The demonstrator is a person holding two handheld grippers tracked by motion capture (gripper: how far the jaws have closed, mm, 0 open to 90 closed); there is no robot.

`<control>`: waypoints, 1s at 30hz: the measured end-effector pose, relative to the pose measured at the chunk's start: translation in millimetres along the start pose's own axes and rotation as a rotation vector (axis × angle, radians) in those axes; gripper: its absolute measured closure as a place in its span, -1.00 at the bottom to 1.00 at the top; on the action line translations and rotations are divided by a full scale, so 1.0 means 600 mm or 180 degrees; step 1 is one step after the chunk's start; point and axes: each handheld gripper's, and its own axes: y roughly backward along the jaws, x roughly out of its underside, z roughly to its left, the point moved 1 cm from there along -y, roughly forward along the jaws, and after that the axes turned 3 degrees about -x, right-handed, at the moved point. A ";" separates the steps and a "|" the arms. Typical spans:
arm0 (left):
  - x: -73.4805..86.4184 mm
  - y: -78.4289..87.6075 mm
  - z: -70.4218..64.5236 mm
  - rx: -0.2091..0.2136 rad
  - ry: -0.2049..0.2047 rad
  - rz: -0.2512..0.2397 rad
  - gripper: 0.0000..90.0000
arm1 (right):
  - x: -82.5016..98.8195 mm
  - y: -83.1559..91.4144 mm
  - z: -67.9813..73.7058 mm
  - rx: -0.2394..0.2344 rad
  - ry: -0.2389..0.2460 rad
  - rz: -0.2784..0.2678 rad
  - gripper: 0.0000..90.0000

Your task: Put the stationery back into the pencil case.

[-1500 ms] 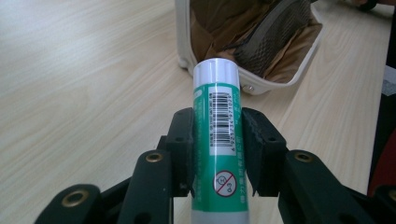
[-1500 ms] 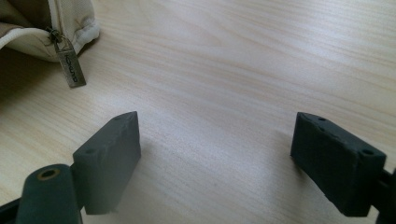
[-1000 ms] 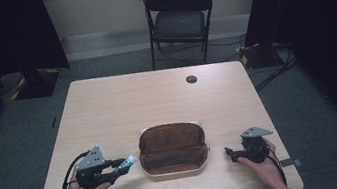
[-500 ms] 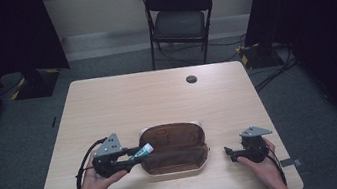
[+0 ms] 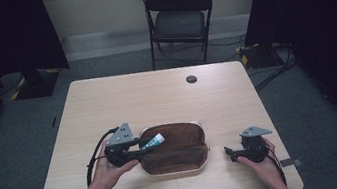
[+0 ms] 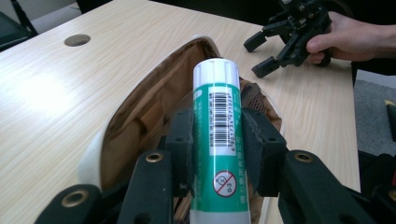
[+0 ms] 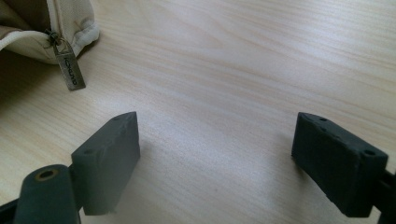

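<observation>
A green and white tube (image 5: 153, 140) with a white cap and a barcode (image 6: 217, 116) is clamped between the pads of my left gripper (image 5: 148, 147). Its cap end hangs over the left end of an open brown-lined pouch (image 5: 181, 158) with a cream rim (image 6: 93, 154). My right gripper (image 5: 229, 153) rests on the table to the right of the pouch, jaws wide apart with nothing between them (image 7: 215, 154). It also shows far off in the left gripper view (image 6: 264, 53). The pouch's zipper pull (image 7: 70, 67) lies on the wood ahead of the right gripper.
The pale wooden table (image 5: 157, 101) has a round cable hole (image 5: 191, 79) near its far edge. A black folding chair (image 5: 179, 19) stands behind the table. Dark curtains hang on both sides, with cables on the floor at right.
My left gripper has carried the tube rightward and a little up, from beside the pouch's left end to over its opening. The right gripper has stayed put.
</observation>
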 end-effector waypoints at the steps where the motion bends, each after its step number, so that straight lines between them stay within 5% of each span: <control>1: -0.001 -0.007 -0.001 -0.0011 -0.0034 0.0041 0.47 | 0.000 0.000 0.000 0.0000 0.0002 0.0000 -0.68; 17: -0.022 -0.080 0.004 0.0132 -0.0097 0.0115 0.47 | 0.000 0.000 0.000 0.0000 0.0001 0.0001 -0.68; 30: -0.017 -0.112 0.008 0.0178 -0.0140 0.0209 0.47 | 0.000 0.000 0.000 -0.0001 0.0001 0.0001 -0.68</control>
